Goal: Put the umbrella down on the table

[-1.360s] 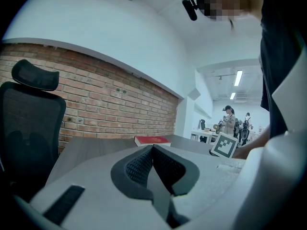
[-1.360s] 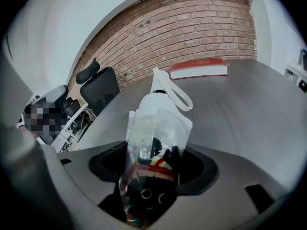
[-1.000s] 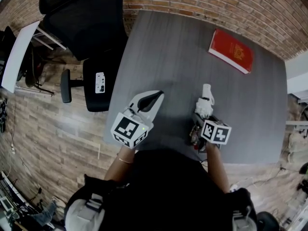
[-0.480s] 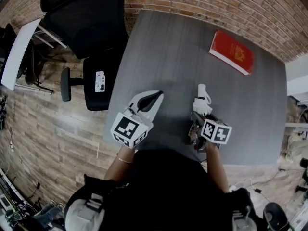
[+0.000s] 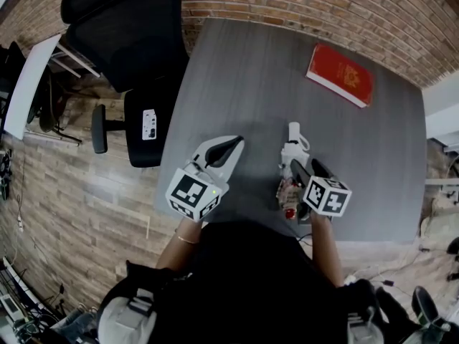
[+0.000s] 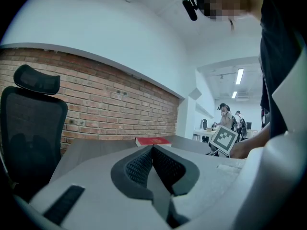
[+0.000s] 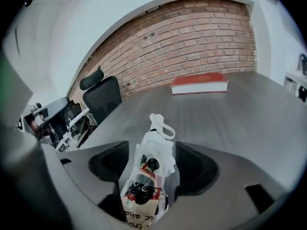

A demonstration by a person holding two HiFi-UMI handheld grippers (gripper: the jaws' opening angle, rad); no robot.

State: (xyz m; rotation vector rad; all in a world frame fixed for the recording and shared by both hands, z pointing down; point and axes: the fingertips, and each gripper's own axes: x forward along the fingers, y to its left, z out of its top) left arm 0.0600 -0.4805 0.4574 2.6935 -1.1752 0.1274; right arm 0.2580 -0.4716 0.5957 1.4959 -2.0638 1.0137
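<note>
The folded umbrella (image 5: 290, 170) is white with a cartoon print and a white loop handle pointing away from me. It sits over the near part of the grey table (image 5: 237, 77). My right gripper (image 5: 307, 167) is shut on it. In the right gripper view the umbrella (image 7: 147, 174) fills the gap between the two dark pads, with its handle sticking out past the tips of the right gripper (image 7: 152, 152). My left gripper (image 5: 226, 149) hovers over the table's near left part with nothing held. In the left gripper view the pads of the left gripper (image 6: 152, 150) meet.
A red book (image 5: 340, 75) lies at the far right of the table, near the brick wall. A black office chair (image 5: 129, 41) stands off the table's left edge. A white desk (image 5: 25, 84) stands further left.
The right gripper and umbrella have shifted slightly left, and the umbrella's handle now points further from me. The left gripper has stayed put.
</note>
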